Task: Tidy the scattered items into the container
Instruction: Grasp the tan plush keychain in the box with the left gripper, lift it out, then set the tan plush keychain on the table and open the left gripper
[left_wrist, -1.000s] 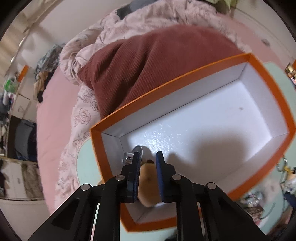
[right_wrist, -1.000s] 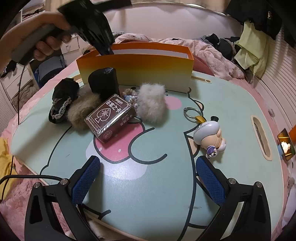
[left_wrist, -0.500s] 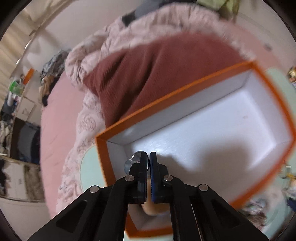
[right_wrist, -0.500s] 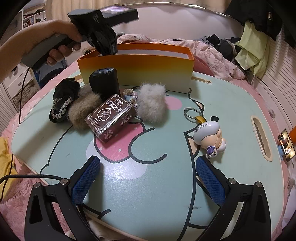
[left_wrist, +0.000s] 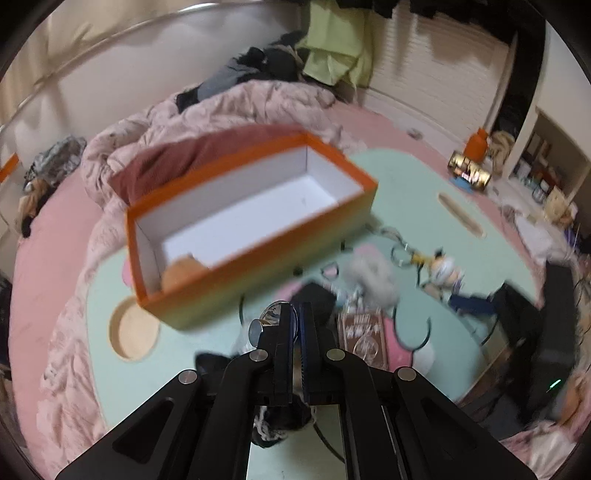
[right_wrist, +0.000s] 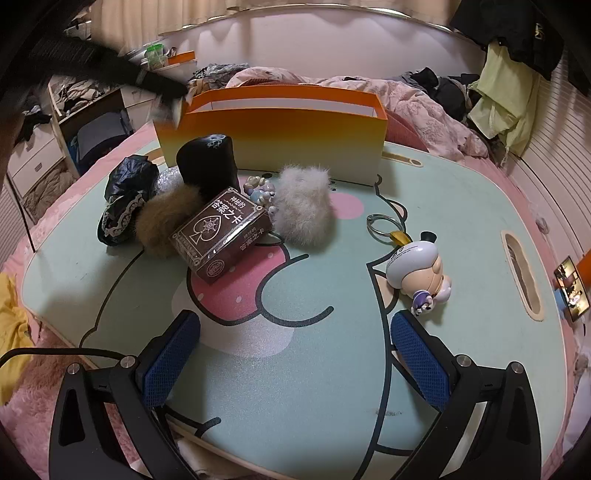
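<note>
The orange box (left_wrist: 258, 254) (right_wrist: 273, 138) stands at the back of the mint lap table (right_wrist: 332, 369). A tan plush item (left_wrist: 181, 271) lies in its near left corner. My left gripper (left_wrist: 297, 317) is shut and empty, above the pile in front of the box. My right gripper (right_wrist: 295, 350) is open and empty, low over the table's front. Scattered before the box are a brown card box (right_wrist: 221, 236), a grey fur ball (right_wrist: 304, 206), a tan fur ball (right_wrist: 166, 218), a black cylinder (right_wrist: 207, 166), a black lace cloth (right_wrist: 123, 199) and a figurine keychain (right_wrist: 417, 266).
The table rests on a pink bed with a rumpled quilt (left_wrist: 221, 118) and a maroon cloth (left_wrist: 166, 162) behind the box. A round cup hole (left_wrist: 133, 332) is at the table's left and a handle slot (right_wrist: 521, 273) at its right. Drawers (right_wrist: 48, 147) stand far left.
My left gripper let the tan plush go in the box, shut, and pulled up and back out of the box. My right gripper has not moved.
</note>
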